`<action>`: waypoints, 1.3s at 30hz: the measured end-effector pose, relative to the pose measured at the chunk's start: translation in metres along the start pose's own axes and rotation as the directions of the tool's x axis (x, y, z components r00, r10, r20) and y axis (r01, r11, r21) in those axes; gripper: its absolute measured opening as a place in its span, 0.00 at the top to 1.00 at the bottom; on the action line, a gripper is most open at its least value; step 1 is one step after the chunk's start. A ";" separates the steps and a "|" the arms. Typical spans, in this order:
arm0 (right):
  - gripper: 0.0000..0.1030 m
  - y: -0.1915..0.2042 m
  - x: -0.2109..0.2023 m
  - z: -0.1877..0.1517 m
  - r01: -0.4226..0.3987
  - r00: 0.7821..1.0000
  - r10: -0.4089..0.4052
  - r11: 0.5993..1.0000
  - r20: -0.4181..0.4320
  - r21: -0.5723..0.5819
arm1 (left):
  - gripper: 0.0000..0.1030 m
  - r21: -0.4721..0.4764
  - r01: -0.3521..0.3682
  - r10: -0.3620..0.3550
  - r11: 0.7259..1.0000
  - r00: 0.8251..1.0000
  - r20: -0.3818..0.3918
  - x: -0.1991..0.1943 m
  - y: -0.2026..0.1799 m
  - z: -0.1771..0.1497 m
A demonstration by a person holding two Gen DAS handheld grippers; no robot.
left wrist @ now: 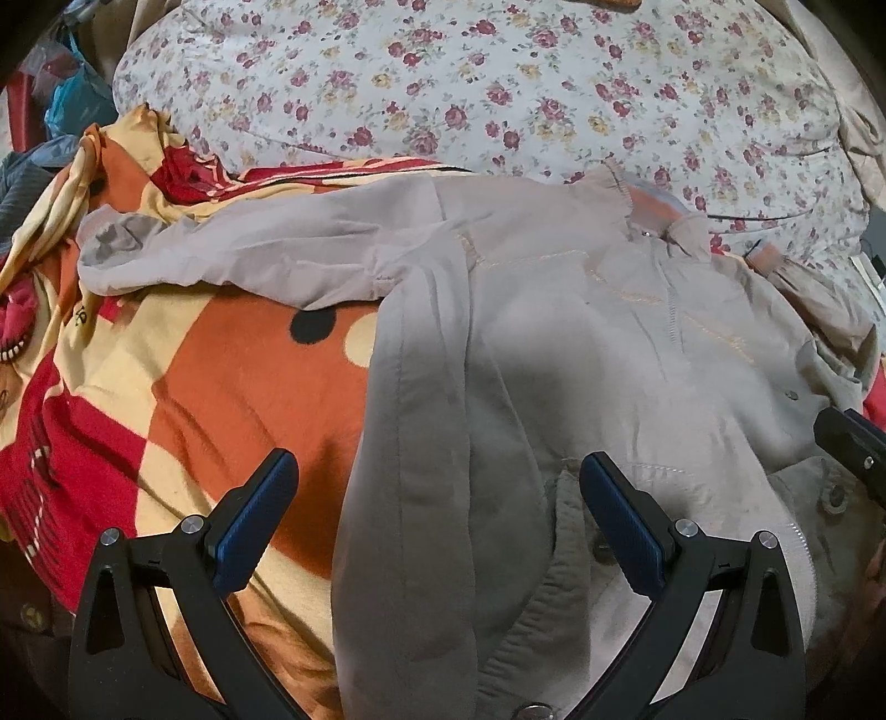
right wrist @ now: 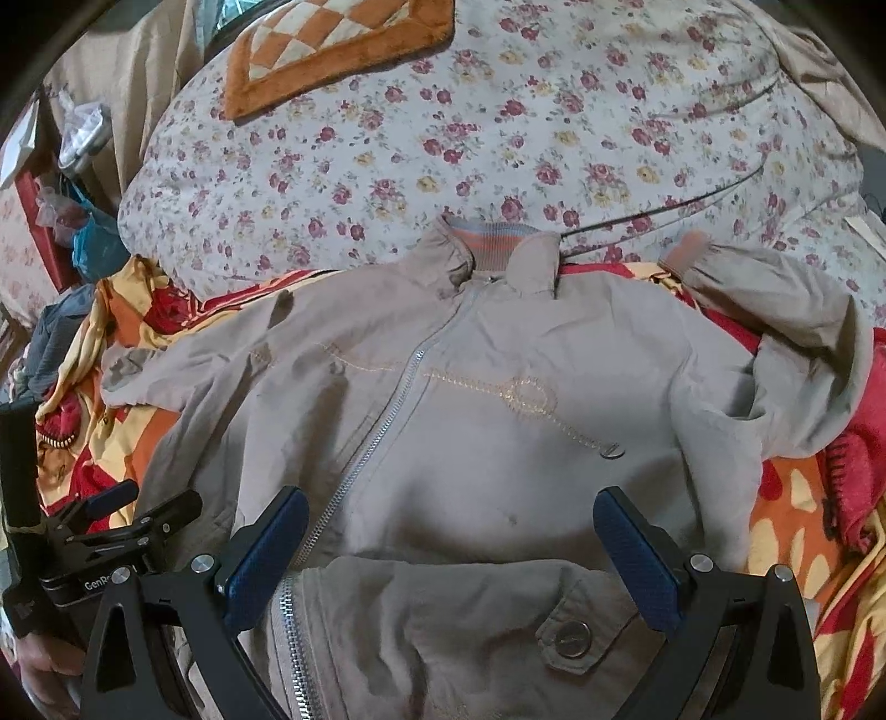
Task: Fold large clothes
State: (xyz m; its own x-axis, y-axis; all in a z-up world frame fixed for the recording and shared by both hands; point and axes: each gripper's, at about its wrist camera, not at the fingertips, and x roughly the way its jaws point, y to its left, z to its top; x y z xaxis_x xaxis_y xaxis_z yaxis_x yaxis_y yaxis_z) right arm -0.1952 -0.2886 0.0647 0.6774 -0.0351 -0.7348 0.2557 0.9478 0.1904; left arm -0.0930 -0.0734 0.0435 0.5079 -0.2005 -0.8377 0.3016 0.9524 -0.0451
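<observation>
A beige zip-front jacket [right wrist: 498, 421] lies face up on a bed, its striped collar [right wrist: 487, 235] at the far side. In the right wrist view my right gripper [right wrist: 451, 498] stands open over the lower front, with a snap pocket flap [right wrist: 573, 637] between its fingers. One sleeve [right wrist: 775, 310] is bent at the right. In the left wrist view my left gripper [left wrist: 438, 462] is open over the jacket's [left wrist: 581, 360] left side edge, and the other sleeve [left wrist: 249, 249] stretches out to the left. Neither gripper holds cloth.
An orange, red and yellow blanket [left wrist: 221, 376] lies under the jacket. Behind it is a floral quilt [right wrist: 498, 138] with an orange checkered mat [right wrist: 332, 50] on top. Bags and clutter [right wrist: 77, 166] sit at the far left. A hand [right wrist: 39, 670] shows at the lower left.
</observation>
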 end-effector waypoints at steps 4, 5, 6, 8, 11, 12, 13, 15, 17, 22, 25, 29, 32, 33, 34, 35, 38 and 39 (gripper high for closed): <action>0.01 0.001 0.003 -0.002 0.009 1.000 -0.009 1.000 -0.008 -0.006 | 0.01 -0.015 -0.004 0.004 1.000 1.000 0.001 0.001 0.004 0.000; 0.01 0.001 0.004 -0.003 0.014 1.000 -0.014 1.000 -0.010 -0.011 | 0.01 -0.018 -0.005 0.005 1.000 1.000 0.001 0.002 0.005 0.000; 0.01 0.001 0.004 -0.002 0.018 1.000 -0.018 1.000 -0.006 -0.016 | 0.01 -0.022 -0.007 0.007 1.000 1.000 0.002 0.002 0.006 0.000; 0.01 0.001 0.005 -0.002 0.027 1.000 -0.027 0.999 -0.003 -0.024 | 0.01 -0.028 -0.015 0.015 1.000 1.000 0.003 0.002 0.008 0.002; 0.01 0.000 0.006 0.001 0.048 0.999 -0.048 0.998 -0.004 -0.033 | 0.01 -0.031 -0.018 0.018 0.999 1.000 0.004 0.002 0.010 0.003; 0.01 0.001 0.006 0.001 0.056 0.998 -0.056 0.998 -0.004 -0.036 | 0.01 -0.031 -0.020 0.020 0.999 1.000 0.005 0.003 0.010 0.003; 0.01 0.001 0.007 0.001 0.063 0.998 -0.063 0.997 -0.008 -0.037 | 0.01 -0.032 -0.022 0.022 0.999 1.000 0.006 0.003 0.011 0.003; 0.01 0.001 0.009 0.001 0.062 0.998 -0.063 0.997 -0.008 -0.039 | 0.01 -0.031 -0.022 0.023 0.999 1.000 0.009 0.003 0.011 0.004; 0.01 0.003 0.010 0.001 0.070 0.997 -0.070 0.997 -0.010 -0.043 | 0.01 -0.031 -0.026 0.026 0.999 1.000 0.011 0.003 0.012 0.004; 0.01 0.009 0.011 -0.002 0.084 0.996 -0.085 0.994 -0.006 -0.068 | 0.01 -0.033 -0.028 0.029 0.999 0.999 0.020 0.001 0.015 0.005; 0.01 0.010 0.011 -0.001 0.081 0.997 -0.082 0.995 -0.006 -0.064 | 0.01 -0.038 -0.032 0.033 0.999 0.999 0.029 -0.002 0.018 0.006; 0.01 0.013 0.012 0.000 0.083 0.996 -0.084 0.994 -0.007 -0.069 | 0.01 -0.045 -0.035 0.037 0.998 0.999 0.035 -0.004 0.025 0.010; 0.01 0.017 0.012 0.003 0.088 0.996 -0.089 0.993 -0.012 -0.085 | 0.01 -0.065 -0.039 0.042 0.997 0.998 0.044 -0.007 0.040 0.018; 0.01 0.019 0.012 0.005 0.088 0.996 -0.090 0.992 -0.010 -0.090 | 0.01 -0.080 -0.043 0.047 0.996 0.998 0.050 -0.008 0.048 0.022; 0.01 0.020 0.012 0.006 0.090 0.996 -0.091 0.991 -0.008 -0.095 | 0.01 -0.099 -0.050 0.055 0.994 0.997 0.054 -0.009 0.057 0.026; 0.01 0.021 0.013 0.007 0.089 0.996 -0.090 0.991 -0.006 -0.100 | 0.01 -0.114 -0.055 0.062 0.992 0.997 0.056 -0.009 0.066 0.030; 0.01 0.025 0.013 0.010 0.079 0.997 -0.080 0.991 -0.003 -0.104 | 0.01 -0.191 -0.075 0.089 0.979 0.994 0.064 -0.010 0.104 0.045; 0.01 0.026 0.014 0.011 0.073 0.997 -0.073 0.992 -0.004 -0.101 | 0.01 -0.221 -0.085 0.102 0.972 0.993 0.066 -0.010 0.118 0.050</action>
State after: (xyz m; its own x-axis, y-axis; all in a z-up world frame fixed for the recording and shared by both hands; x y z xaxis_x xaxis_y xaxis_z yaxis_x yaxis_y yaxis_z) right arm -0.1714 -0.2683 0.0664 0.6542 -0.1033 -0.7493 0.2328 0.9700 0.0695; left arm -0.0221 0.0295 0.0740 0.5881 -0.1175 -0.8002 0.0714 0.9931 -0.0934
